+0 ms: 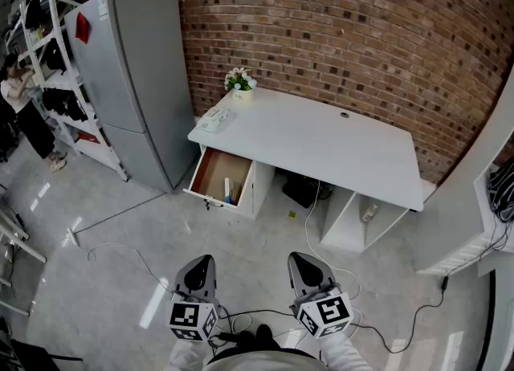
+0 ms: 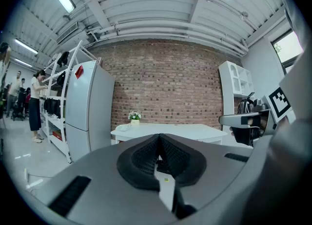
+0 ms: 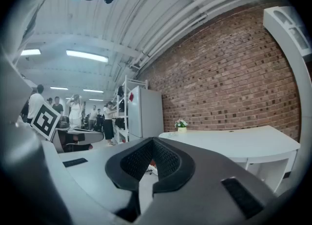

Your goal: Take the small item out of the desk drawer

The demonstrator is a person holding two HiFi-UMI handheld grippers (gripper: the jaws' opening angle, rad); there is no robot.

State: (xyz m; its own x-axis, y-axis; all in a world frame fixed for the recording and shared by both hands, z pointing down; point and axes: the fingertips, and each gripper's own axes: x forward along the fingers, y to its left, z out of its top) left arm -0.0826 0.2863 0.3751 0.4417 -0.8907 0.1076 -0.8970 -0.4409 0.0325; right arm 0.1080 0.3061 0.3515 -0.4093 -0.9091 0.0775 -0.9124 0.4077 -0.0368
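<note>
The white desk (image 1: pixel 337 140) stands against the brick wall, far ahead of both grippers. Its left drawer (image 1: pixel 210 175) is pulled open, and a small blue and white item (image 1: pixel 227 192) lies inside near the front. My left gripper (image 1: pixel 202 262) and right gripper (image 1: pixel 299 260) hover side by side low over the floor, well short of the desk. In the left gripper view the left gripper (image 2: pixel 159 137) is shut with nothing in it, and the desk (image 2: pixel 170 130) shows beyond. The right gripper (image 3: pixel 153 142) is likewise shut and empty.
A grey fridge (image 1: pixel 140 80) stands left of the desk, with a shelf rack (image 1: pixel 60 56) and a person (image 1: pixel 24 112) beyond it. A flower pot (image 1: pixel 240 82) and a white object (image 1: pixel 214 119) sit on the desk. Cables (image 1: pixel 120 249) trail over the floor.
</note>
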